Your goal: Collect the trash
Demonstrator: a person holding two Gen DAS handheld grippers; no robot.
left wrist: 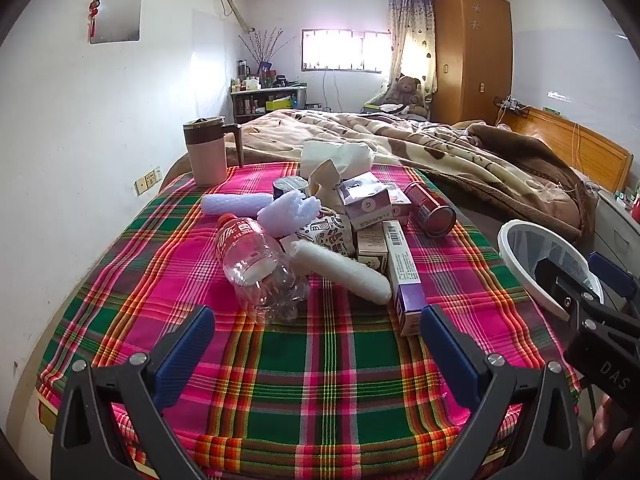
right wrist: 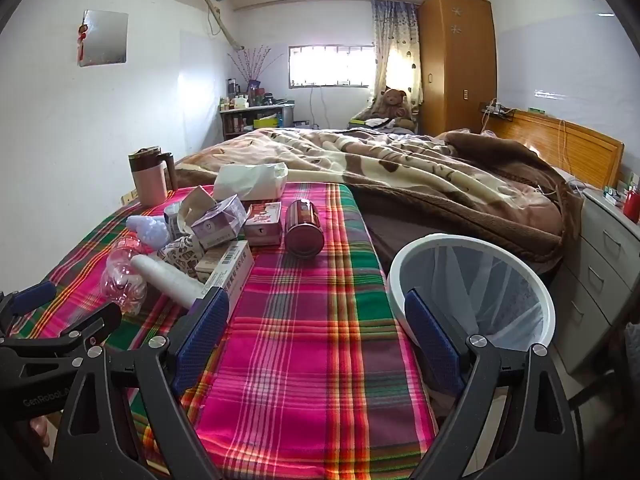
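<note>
Left gripper (left wrist: 316,320) and right gripper (right wrist: 316,312), wide open, tilted down over plaid cloth (right wrist: 304,360).

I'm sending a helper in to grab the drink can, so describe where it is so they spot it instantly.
On the pink and green plaid tablecloth, look at the trash pile's edge nearest the white bin. The dark red metal can lies on its side, the only round metal thing beside cardboard boxes.

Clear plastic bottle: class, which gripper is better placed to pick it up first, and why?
Left. The left gripper is open with the clear plastic bottle just ahead; the right gripper faces bare cloth beside the bin.
</note>
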